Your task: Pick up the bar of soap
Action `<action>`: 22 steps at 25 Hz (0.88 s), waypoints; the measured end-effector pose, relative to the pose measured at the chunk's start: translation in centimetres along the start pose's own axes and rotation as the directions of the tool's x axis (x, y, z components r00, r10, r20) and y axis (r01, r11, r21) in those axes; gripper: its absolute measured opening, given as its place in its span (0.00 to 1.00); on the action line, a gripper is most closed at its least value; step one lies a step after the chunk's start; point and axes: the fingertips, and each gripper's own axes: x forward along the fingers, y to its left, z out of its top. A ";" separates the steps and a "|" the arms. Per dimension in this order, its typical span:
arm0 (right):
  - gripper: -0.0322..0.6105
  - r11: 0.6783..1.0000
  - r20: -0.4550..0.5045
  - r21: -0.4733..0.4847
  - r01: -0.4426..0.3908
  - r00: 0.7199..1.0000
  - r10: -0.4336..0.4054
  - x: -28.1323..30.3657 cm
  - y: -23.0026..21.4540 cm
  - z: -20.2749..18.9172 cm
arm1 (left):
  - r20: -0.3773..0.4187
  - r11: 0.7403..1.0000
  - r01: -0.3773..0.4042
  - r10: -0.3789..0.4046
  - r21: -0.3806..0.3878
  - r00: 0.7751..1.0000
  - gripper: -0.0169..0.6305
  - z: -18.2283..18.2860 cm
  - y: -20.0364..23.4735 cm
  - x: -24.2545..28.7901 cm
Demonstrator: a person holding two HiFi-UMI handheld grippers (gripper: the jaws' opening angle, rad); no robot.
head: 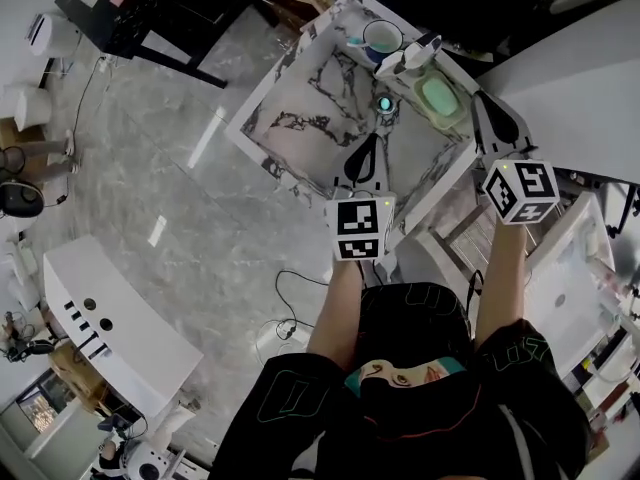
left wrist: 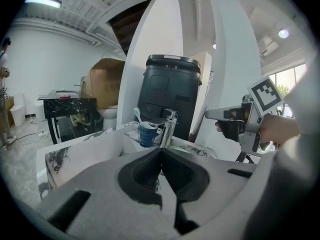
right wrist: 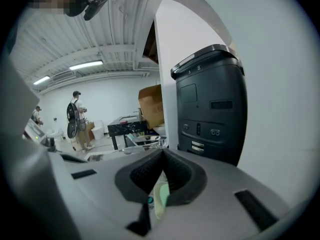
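Together left gripper (head: 368,148) and right gripper (head: 486,108) reach forward.

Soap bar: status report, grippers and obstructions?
Left gripper shut, empty. Right gripper shut, empty. Pale green soap bar lies untouched in its dish. Chrome tap stands beside it; nothing on top.

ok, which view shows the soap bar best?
Head view: the green soap bar lies fully visible in its dish beside the faucet. Right gripper view catches only a pale green sliver, low centre; left gripper view shows none clearly.
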 end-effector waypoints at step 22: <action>0.25 0.948 -0.499 -0.230 -0.218 0.863 0.078 7.8 -0.5 -9.9 | -0.065 0.996 0.091 -0.092 -0.024 0.994 0.04 -0.9 1.3 3.9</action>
